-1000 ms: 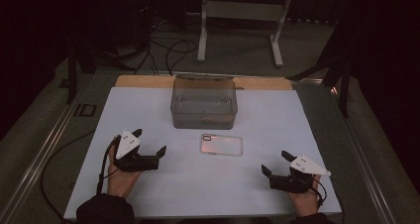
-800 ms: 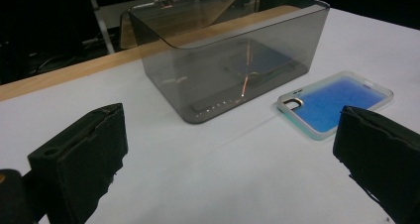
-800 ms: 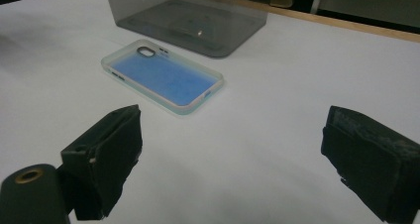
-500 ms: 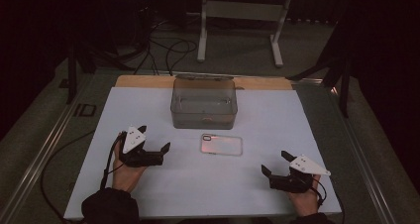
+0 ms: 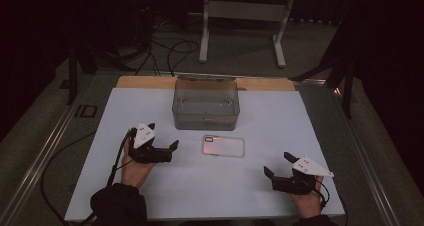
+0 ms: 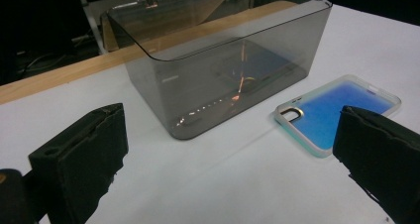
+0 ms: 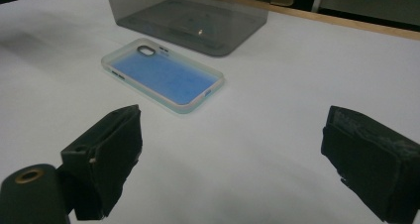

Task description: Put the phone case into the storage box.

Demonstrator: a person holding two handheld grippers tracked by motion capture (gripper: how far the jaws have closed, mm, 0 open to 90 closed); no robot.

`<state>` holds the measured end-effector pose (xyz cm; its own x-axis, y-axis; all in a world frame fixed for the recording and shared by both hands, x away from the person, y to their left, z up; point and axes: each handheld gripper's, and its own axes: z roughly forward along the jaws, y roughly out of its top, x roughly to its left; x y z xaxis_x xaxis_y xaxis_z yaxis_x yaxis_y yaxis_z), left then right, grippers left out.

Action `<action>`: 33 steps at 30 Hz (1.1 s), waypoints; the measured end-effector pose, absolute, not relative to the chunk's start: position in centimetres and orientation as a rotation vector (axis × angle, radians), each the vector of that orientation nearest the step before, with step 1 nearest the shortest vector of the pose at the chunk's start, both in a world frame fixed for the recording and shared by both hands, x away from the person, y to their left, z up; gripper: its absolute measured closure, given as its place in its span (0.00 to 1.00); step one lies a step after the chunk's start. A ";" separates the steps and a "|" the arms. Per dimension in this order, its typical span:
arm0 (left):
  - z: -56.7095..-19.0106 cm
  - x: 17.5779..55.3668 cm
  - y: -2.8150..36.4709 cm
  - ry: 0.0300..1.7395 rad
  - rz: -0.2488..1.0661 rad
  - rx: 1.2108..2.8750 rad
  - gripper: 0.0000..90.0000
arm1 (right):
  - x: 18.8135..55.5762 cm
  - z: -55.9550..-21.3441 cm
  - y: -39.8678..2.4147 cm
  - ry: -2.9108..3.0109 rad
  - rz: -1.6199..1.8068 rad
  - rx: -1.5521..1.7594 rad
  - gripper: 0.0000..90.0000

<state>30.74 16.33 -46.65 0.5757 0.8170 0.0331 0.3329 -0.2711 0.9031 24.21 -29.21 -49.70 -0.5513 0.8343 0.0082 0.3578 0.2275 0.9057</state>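
Lying untouched just in front of the clear box (image 5: pixel 205 104), the phone case (image 5: pixel 224 146) awaits pickup; left gripper (image 5: pixel 167 150) nears it, right gripper (image 5: pixel 278 165) farther, both with jaws apart

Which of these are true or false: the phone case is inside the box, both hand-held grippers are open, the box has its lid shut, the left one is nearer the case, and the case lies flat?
1. The phone case is inside the clear box. False: it lies on the white table, just in front of the box.
2. Both the left hand-held gripper and the right hand-held gripper are open. True.
3. The box has its lid shut. False: its top is open.
4. The left hand-held gripper is nearer the case than the right one. True.
5. The case lies flat. True.
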 end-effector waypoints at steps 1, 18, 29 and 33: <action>-46.7 30.8 16.2 0.934 0.632 1.854 0.01 | 24.2 -49.7 -29.2 2.019 1.291 1.094 0.10; -46.9 32.0 14.8 0.923 0.618 1.881 0.02 | 24.3 -49.8 -29.2 2.027 1.288 1.094 0.10; -47.3 32.8 13.6 0.918 0.600 1.895 0.02 | 24.4 -49.8 -29.2 2.028 1.289 1.095 0.10; -47.3 33.0 13.4 0.918 0.596 1.897 0.02 | 24.4 -49.8 -29.2 2.029 1.289 1.095 0.10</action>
